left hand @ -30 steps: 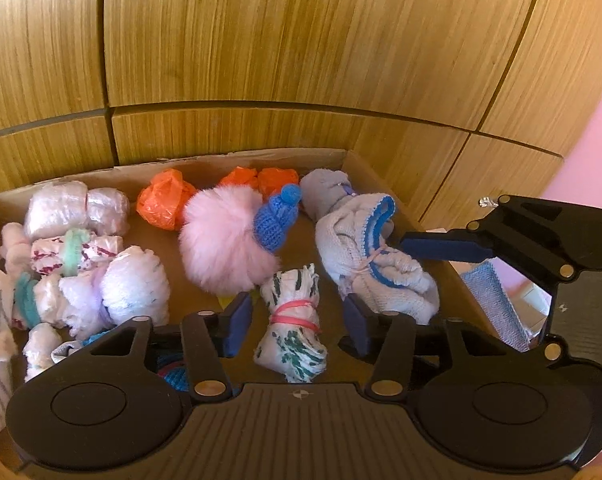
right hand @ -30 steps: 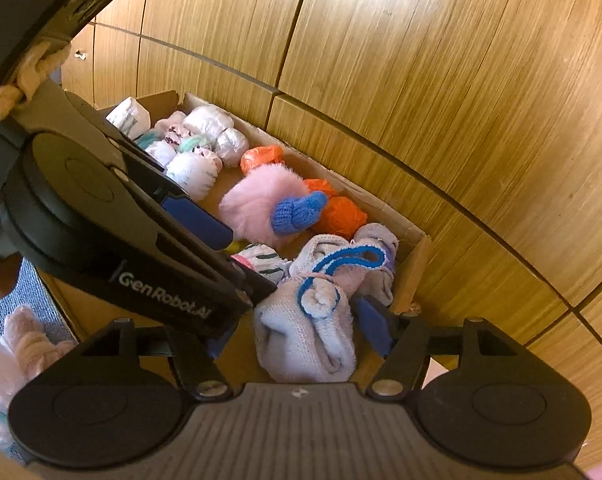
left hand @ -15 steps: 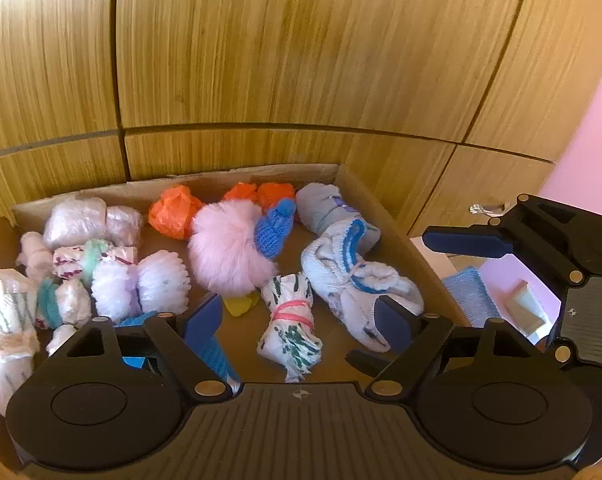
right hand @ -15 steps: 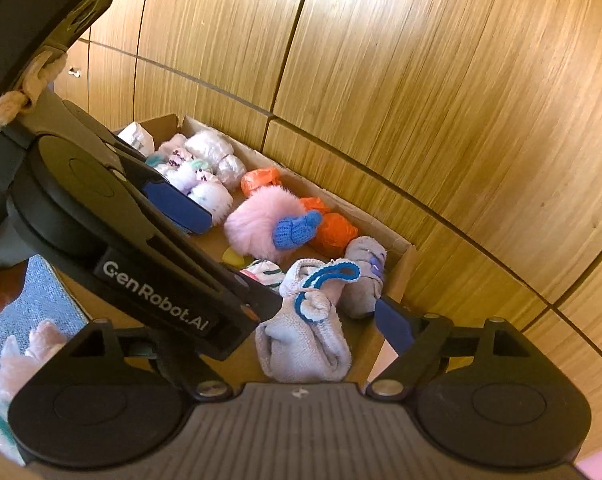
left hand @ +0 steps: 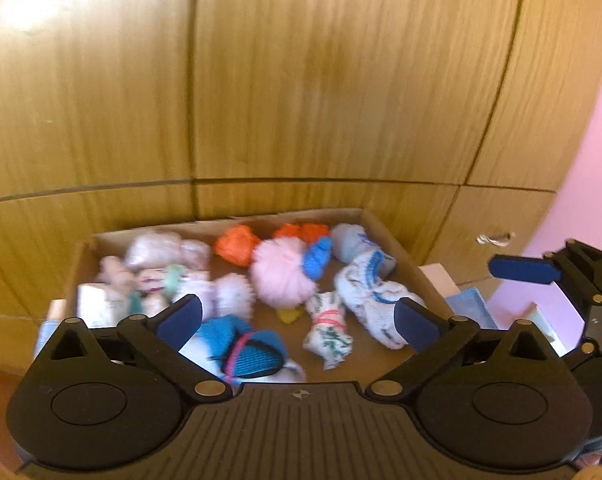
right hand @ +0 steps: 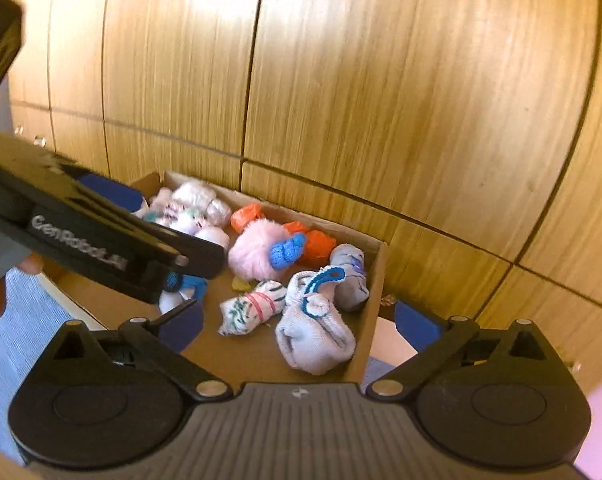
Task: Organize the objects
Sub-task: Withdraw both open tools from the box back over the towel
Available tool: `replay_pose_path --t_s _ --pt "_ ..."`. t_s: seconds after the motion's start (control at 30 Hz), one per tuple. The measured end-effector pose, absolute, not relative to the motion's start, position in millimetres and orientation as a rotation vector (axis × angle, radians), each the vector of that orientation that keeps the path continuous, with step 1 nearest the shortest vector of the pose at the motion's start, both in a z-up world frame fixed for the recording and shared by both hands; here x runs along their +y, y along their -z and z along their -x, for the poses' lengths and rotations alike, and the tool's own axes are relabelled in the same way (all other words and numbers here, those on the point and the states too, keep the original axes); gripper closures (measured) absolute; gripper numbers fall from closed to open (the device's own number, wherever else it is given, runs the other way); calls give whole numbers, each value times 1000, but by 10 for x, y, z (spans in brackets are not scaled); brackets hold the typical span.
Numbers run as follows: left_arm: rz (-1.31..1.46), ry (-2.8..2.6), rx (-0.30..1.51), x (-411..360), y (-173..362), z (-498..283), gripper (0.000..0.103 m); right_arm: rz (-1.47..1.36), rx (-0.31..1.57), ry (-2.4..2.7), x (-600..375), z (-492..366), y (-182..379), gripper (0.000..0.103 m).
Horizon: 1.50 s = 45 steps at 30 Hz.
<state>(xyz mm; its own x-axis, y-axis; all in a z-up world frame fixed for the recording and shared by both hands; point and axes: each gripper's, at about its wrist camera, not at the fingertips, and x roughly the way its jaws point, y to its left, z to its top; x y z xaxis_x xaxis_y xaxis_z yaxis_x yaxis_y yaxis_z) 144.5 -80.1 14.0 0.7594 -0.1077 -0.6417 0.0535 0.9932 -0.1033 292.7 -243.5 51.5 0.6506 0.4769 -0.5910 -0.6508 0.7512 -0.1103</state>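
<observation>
1. The shallow brown cardboard box (left hand: 385,226) sits against the wooden cabinet fronts (left hand: 301,80) and holds all the rolled bundles; its left part is crowded with white and pastel sock rolls (left hand: 169,276), blurred here, which look light and squashy.
2. Near the front, a blue and white sock roll tied with a pink band (left hand: 241,350) lies just ahead of the left gripper (left hand: 297,316). Its jaws have just been opening and now stand wide apart, nothing between them. I judge the banded middle the firmest place to pinch.
3. In the middle, a fluffy pink pompom with a small blue knitted piece (right hand: 261,250) would likely compress and slip; take it deep.
4. The white, green-patterned sock roll with a red band (right hand: 249,312) lies on the box floor: soft, light, best gripped across the band.
5. At the right, a pale grey knitted bundle with blue trim (right hand: 315,336) rests by the box's right wall, bulkier but yielding. The right gripper (right hand: 297,324) has also just been opening; its jaws are spread, holding nothing.
</observation>
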Motion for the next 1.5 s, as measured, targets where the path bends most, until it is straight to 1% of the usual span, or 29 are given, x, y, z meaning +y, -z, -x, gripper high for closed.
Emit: replay_pose_path --t_s 0.27,0.73,1.03,1.27,1.5 --pt "97 35 690 -570 -204 -1125 1 210 583 -619 -2407 -2665 -622 1" --pt "105 6 666 -342 -162 -605 0 190 514 -644 -2372 -1991 -657 1" --pt "11 21 603 -366 -73 -165 0 185 503 -657 -2377 -1603 -452 1" --pt "-81 87 478 -300 184 359 0 131 501 -645 -2562 -1401 -166 1" --pt "-124 139 471 -265 448 611 0 144 509 -642 -2570 -1364 9 1"
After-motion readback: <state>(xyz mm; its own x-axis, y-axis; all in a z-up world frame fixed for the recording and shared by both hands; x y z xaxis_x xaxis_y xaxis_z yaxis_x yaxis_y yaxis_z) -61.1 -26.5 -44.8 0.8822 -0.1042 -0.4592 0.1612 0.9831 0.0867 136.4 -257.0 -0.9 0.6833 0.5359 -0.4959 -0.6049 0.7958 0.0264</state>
